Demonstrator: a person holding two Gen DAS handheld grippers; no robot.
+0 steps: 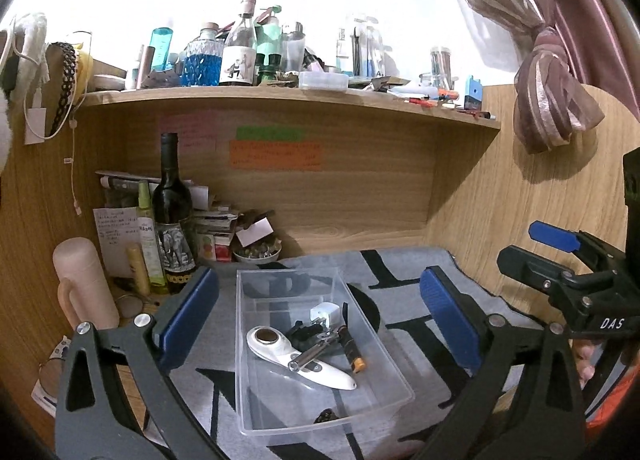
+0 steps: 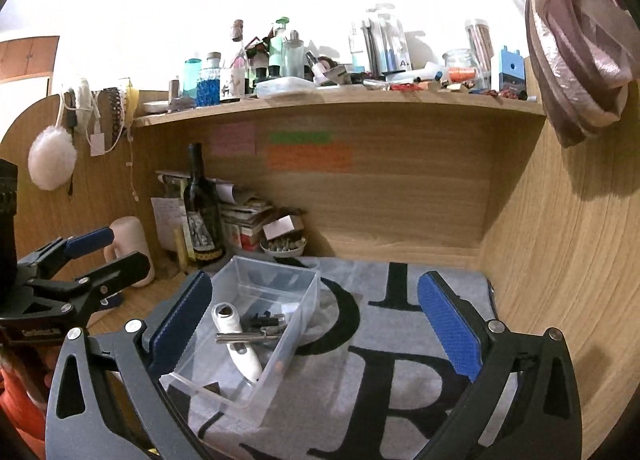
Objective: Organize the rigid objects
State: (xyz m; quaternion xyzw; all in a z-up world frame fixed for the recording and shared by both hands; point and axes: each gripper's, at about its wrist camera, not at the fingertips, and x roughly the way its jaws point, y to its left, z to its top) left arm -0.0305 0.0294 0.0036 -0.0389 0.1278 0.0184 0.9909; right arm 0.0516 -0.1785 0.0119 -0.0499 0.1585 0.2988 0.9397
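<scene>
A clear plastic bin [image 1: 400,374] [image 2: 280,376] sits on the grey lettered mat. In it lie a white handheld device [image 1: 298,364] [image 2: 240,356], a silver metal tool [image 1: 314,354] [image 2: 244,337], a white charger plug [image 1: 326,314], a black-and-orange pen-like tool [image 1: 353,352] and a small black part [image 1: 304,331]. My left gripper [image 1: 320,316] hangs open above the bin's near side, its blue pads touching nothing. My right gripper [image 2: 316,320] is open too, just right of the bin. Each gripper shows in the other's view, the right [image 1: 532,250] and the left [image 2: 120,250].
Wooden desk walls close in the back and right. A dark wine bottle [image 1: 170,212], slim bottles, a pink mug [image 1: 82,280], a bowl [image 1: 256,255] and stacked boxes crowd the back left corner. The shelf [image 1: 280,94] above carries several bottles. A tied curtain [image 1: 548,100] hangs at right.
</scene>
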